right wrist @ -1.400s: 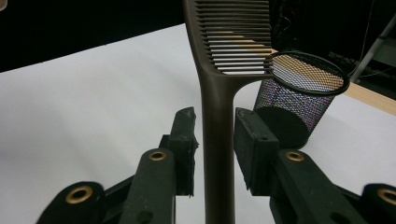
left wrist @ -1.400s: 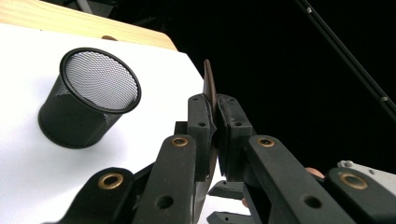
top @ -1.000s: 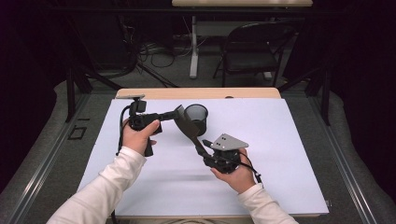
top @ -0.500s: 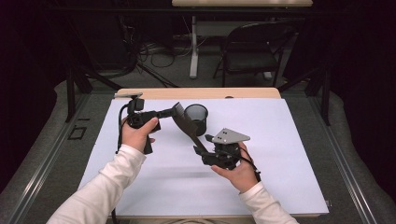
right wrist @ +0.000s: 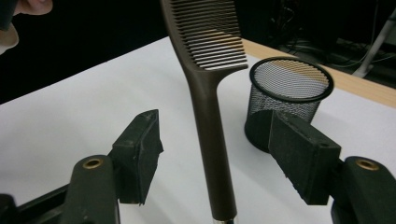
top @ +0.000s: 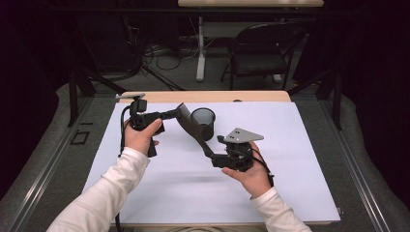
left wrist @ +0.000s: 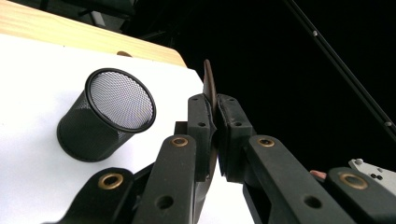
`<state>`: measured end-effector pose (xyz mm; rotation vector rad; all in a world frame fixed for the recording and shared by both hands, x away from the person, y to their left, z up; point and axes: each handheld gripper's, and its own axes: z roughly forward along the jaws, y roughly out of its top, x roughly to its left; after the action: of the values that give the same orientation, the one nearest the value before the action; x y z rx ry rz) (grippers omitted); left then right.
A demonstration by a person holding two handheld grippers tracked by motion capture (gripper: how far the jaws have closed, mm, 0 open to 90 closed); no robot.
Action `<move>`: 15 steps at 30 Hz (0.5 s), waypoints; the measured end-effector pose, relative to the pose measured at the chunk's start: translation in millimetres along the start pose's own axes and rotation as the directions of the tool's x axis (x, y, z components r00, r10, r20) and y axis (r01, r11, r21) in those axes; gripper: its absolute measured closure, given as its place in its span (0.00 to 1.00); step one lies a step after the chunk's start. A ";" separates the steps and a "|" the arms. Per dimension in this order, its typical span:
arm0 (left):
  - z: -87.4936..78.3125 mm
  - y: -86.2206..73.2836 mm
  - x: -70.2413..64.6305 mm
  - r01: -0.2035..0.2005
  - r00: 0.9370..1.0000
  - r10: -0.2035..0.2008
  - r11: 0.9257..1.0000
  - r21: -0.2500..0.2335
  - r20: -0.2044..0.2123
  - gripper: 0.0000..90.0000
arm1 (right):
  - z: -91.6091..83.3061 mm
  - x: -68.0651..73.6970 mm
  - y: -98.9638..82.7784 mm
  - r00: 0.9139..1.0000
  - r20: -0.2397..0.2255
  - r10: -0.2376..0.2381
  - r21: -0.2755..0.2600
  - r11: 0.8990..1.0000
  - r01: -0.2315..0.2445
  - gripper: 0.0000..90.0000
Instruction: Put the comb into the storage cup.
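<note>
Right gripper view: we see right gripper [right wrist: 212,161] just spreading, comb [right wrist: 208,88] loose between; left gripper [left wrist: 215,128] pinches comb, mesh cup [right wrist: 289,93] beside.

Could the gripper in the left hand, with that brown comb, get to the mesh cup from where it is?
Probably yes. The left gripper is shut on the comb, close beside the mesh cup, whose open mouth is unblocked. The right gripper, jaws just opening, has let go of the handle.

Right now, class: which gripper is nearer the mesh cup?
Left. The left gripper, shut on the comb, sits just beside the mesh cup at its left. The right gripper, jaws just opened around the comb's handle, sits nearer the person, farther off.
</note>
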<state>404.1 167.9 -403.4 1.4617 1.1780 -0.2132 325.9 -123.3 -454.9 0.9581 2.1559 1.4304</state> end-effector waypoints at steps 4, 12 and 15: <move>0.2 2.1 -0.5 -0.005 1.000 0.005 1.000 -0.002 -0.005 0.94 | -2.3 -3.5 0.8 1.000 -0.013 0.013 -0.022 1.000 -0.013 0.34; 0.8 7.2 -3.4 -0.008 1.000 0.008 1.000 -0.004 -0.012 0.95 | -8.7 -9.6 3.3 1.000 -0.010 0.020 -0.037 0.999 -0.021 0.30; 0.6 10.2 -5.4 -0.011 1.000 0.011 1.000 -0.006 -0.019 0.95 | -10.0 -10.5 4.0 1.000 -0.008 0.017 -0.033 0.999 -0.017 0.28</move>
<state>409.3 166.6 -393.2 1.4674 1.1845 -0.1878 328.1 -136.3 -447.8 0.9627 2.1275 1.4758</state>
